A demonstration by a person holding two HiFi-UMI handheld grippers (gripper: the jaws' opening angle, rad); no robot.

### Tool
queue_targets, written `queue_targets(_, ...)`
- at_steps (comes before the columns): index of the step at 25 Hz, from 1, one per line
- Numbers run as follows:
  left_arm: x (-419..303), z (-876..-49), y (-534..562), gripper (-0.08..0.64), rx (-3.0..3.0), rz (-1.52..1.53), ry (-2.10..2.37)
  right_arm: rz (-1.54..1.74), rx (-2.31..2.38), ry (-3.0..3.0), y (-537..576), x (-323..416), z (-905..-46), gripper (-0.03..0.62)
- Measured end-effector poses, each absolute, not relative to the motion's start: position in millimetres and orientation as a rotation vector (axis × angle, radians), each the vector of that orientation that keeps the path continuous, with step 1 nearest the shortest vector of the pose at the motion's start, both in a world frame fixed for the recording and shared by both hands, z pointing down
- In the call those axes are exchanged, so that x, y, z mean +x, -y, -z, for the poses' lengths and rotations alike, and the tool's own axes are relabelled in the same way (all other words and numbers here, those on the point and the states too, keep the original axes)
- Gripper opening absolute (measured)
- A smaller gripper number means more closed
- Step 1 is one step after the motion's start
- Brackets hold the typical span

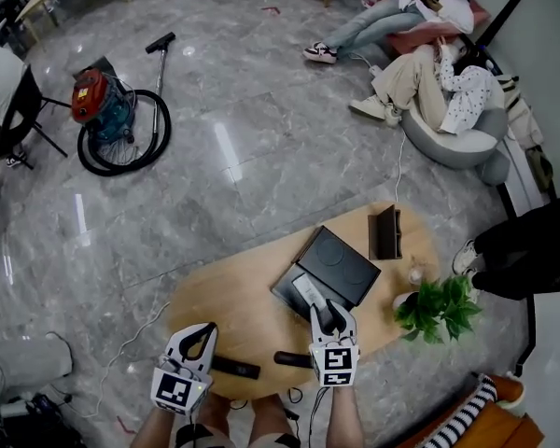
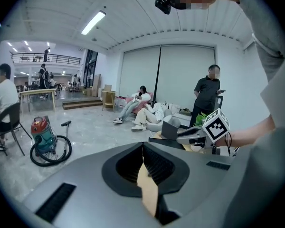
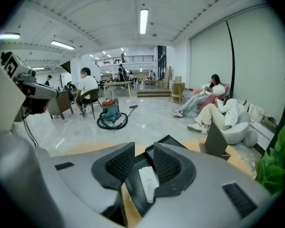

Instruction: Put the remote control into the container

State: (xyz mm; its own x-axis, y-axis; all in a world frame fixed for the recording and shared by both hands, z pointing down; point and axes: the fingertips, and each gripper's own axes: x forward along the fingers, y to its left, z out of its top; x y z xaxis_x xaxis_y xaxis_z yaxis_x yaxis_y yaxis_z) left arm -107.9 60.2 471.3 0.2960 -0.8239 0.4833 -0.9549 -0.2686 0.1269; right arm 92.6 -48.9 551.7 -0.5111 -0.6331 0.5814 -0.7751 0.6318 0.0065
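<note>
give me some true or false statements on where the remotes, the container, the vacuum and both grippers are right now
1. The white remote control lies in the black square container. True.
2. The left gripper has its jaws wide apart. False: they are together, with nothing between them.
3. The right gripper clamps the white remote control. False: its jaws are apart, clear of it.
4. Two black remote controls lie on the oval wooden table. True.
5. The red-and-teal vacuum cleaner stands on the table. False: it is on the grey marble floor.
</note>
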Motion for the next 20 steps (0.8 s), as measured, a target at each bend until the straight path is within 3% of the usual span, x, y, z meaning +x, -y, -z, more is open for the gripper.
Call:
queue_targets(10,-103,-403,-69,0.008,2.287,-0.299,1.594,-0.284,1.306,2.458,23,84,-440,0.059)
queue_targets(20,-100,-364,-86,0.008,2.368,-0.227,1.551,-0.319,1.395,2.496,-41,77,-388,0.012)
